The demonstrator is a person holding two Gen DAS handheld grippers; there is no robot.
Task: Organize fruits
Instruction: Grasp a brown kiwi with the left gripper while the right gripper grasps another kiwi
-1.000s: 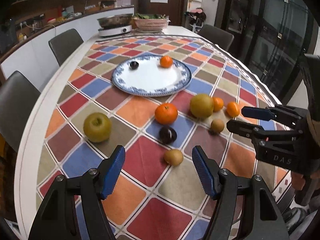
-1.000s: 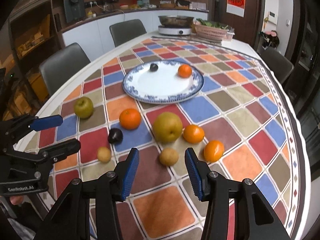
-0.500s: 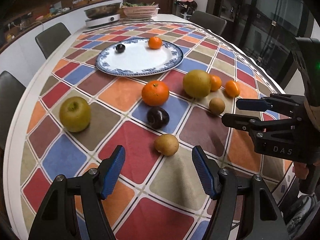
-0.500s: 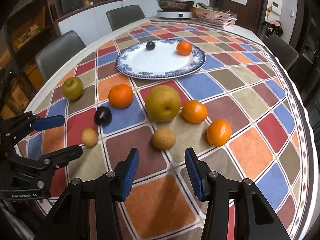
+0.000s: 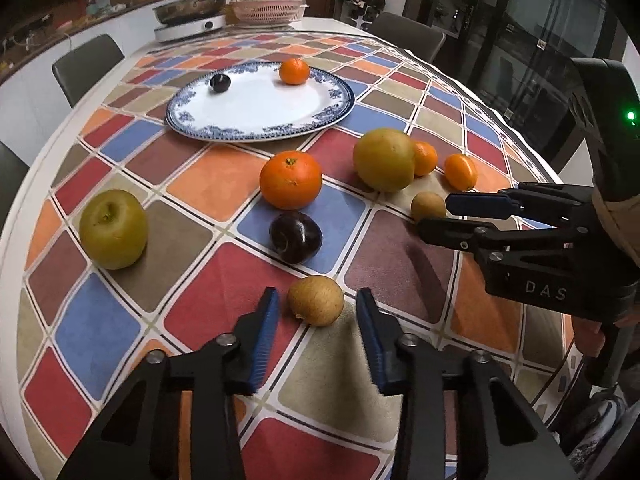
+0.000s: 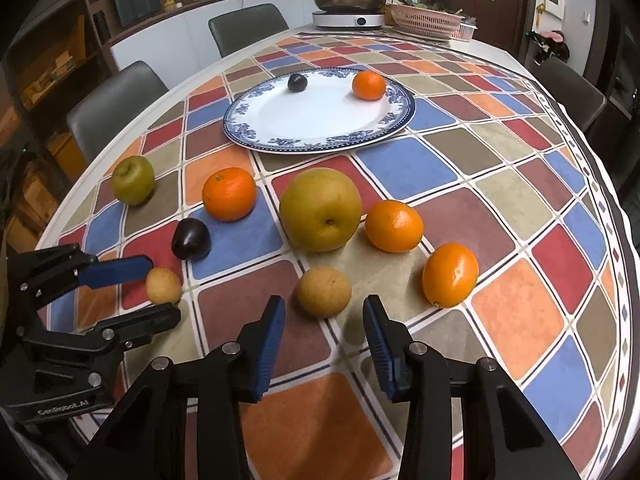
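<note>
Blue-rimmed plate [image 5: 256,130] — plum [image 5: 220,82], mandarin [image 5: 294,71] inside

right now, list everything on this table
plate: 1, white, blue rim, mid-table
oranges: 4, orange, one on plate, three on cloth
plums: 2, dark purple, one on plate, one on cloth
pear: 1, yellow-brown, cloth centre
apple: 1, green, cloth edge
small tan fruits: 2, tan, near side
tablecloth: 1, multicoloured squares
cooker: 1, white, far end
basket: 1, pink, far end
left gripper: 1, black, blue pads, jaws just closing, tan fruit between, untouched
right gripper: 1, same, around other tan fruit
</note>
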